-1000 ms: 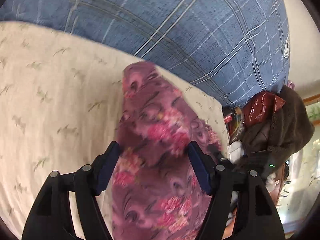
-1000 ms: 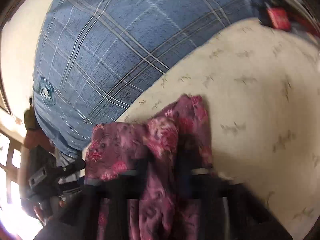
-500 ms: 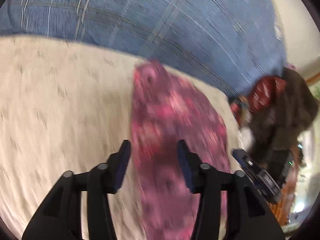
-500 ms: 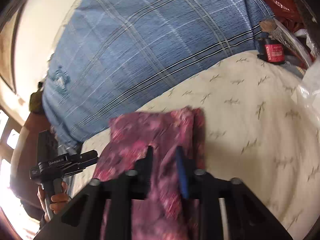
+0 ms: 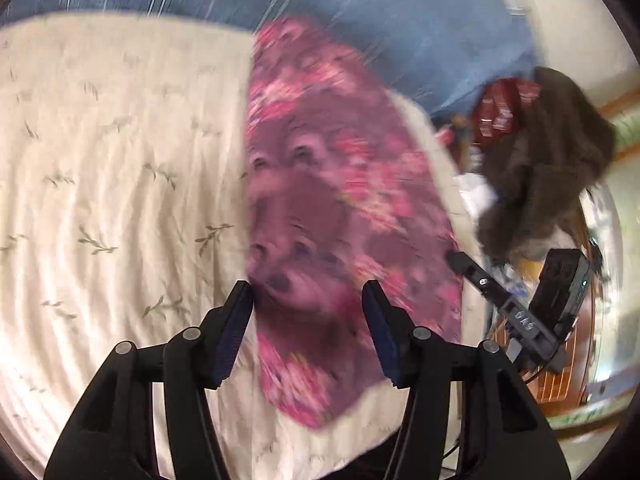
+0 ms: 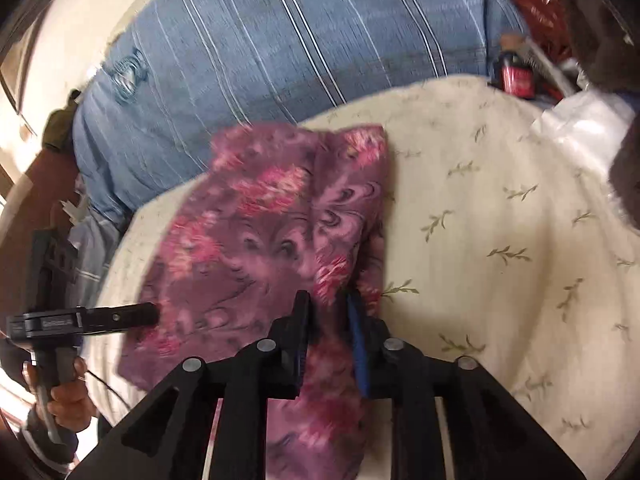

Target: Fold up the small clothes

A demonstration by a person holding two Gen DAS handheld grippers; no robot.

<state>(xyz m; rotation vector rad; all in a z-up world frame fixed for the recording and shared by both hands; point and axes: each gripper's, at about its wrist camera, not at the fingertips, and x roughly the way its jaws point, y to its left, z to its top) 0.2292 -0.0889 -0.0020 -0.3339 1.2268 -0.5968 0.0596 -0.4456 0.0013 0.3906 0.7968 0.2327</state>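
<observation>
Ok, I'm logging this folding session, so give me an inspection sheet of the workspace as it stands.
Surface: cream bedspread with a leaf print, wrinkled.
Job's things: one purple floral garment lying on the bedspread, a fold along one side.
Clutter: dark red bag, brown furry fabric, red-labelled bottle, white plastic at the bed's edge.
Grippers: left gripper open above the garment, its jaws just opened a little. Right gripper narrow, jaws just closing with garment fabric showing between them; grip cannot be confirmed.
Cables: a thin dark cable near the hand holding the left gripper.
Surroundings: blue plaid bedding behind; pale wall.
</observation>
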